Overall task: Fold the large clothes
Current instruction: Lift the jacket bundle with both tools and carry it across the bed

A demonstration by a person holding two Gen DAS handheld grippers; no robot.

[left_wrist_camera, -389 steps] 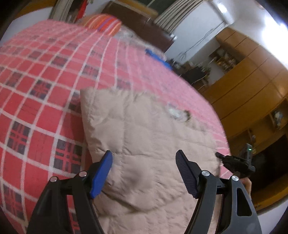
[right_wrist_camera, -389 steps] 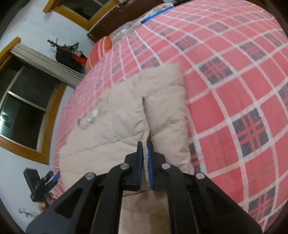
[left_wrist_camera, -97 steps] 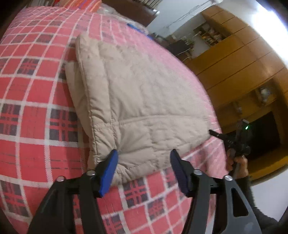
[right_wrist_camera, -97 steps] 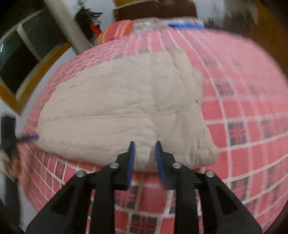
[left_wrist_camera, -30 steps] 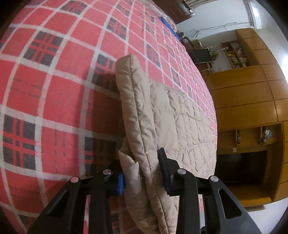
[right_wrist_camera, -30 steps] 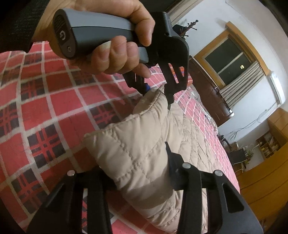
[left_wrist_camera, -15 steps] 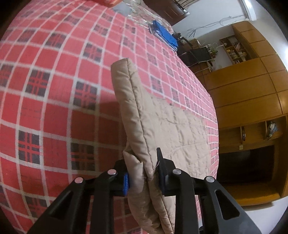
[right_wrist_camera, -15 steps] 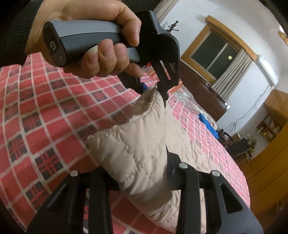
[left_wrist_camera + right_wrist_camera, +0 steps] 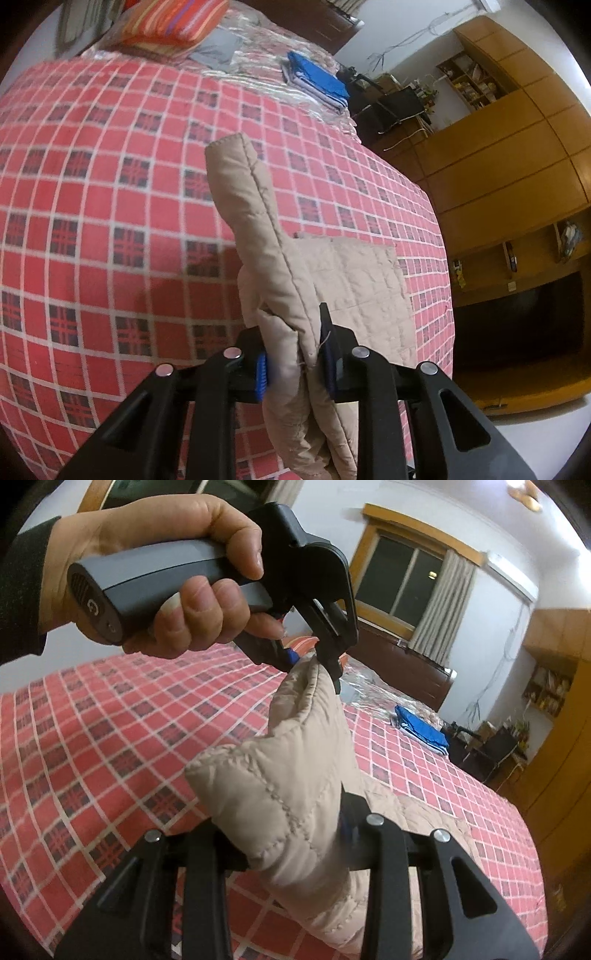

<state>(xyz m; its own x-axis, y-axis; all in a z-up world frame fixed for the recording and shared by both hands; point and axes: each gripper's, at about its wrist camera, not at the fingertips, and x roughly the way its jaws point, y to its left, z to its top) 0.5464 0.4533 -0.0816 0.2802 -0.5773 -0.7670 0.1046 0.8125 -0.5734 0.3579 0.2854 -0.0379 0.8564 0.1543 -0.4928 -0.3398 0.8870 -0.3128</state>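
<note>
A beige quilted jacket [image 9: 280,266] is folded thick and held up off a bed with a red plaid cover [image 9: 110,206]. My left gripper [image 9: 295,354] is shut on one end of the raised edge. The jacket's lower part [image 9: 358,280] still rests on the cover. In the right wrist view the jacket [image 9: 280,786] bulges between the fingers of my right gripper [image 9: 295,845], which is shut on the other end and mostly hidden by fabric. Straight ahead in that view, a hand [image 9: 166,587] holds the left gripper [image 9: 317,657] clamped on the far end.
A striped orange pillow [image 9: 173,22], grey cloth [image 9: 218,51] and folded blue clothes [image 9: 317,81] lie at the head of the bed. A wooden wardrobe [image 9: 509,177] stands along the right side. A window with curtains [image 9: 413,587] is on the far wall.
Both grippers have lifted the jacket's edge higher off the bed. The left gripper has tightened on the fabric, and less of the jacket lies flat on the cover.
</note>
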